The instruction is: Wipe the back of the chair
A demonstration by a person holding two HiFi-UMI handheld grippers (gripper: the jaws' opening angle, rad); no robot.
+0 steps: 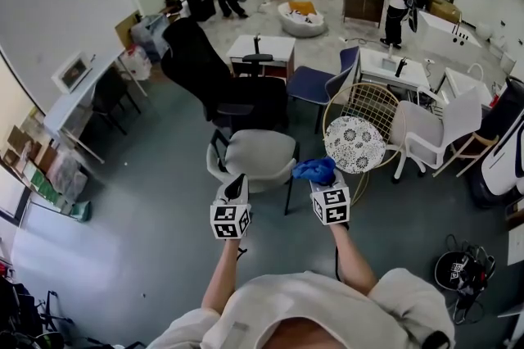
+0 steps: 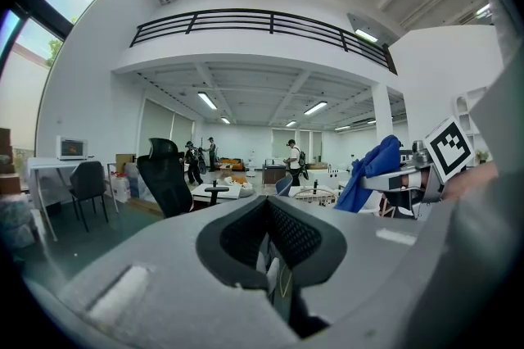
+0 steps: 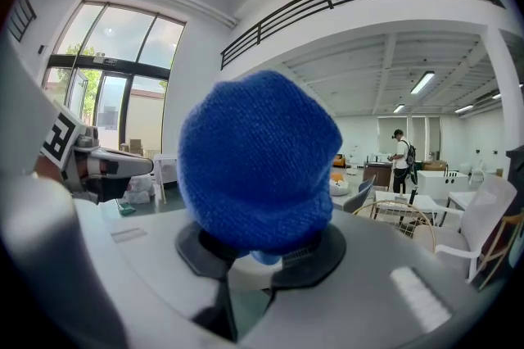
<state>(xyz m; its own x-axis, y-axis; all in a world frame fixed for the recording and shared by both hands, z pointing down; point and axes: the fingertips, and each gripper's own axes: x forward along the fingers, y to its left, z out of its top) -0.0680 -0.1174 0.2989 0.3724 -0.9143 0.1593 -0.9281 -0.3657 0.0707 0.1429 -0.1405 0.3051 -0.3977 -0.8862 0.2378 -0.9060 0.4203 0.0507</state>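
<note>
A grey padded chair with a black frame point(image 1: 254, 155) stands on the grey-green floor point(image 1: 147, 216) just ahead of the person, between a black high-backed office chair point(image 1: 201, 65) and a round wire chair with a white lace cushion point(image 1: 356, 138). Its curved back appears to be turned toward the person, the seat pointing away.

A blue knitted cloth point(image 3: 258, 159) is pinched in the right gripper point(image 1: 321, 179) and bunched into a lump over the tip. In the left gripper view it is seen hanging longer than wide, tilted.

The left gripper point(image 1: 236, 185) is held with its jaws pressed together on nothing.

Both bare forearms are stretched forward side by side, and the grippers are kept level and near each other over the chair's near edge. Whether the cloth touches the chair cannot be told.
</note>
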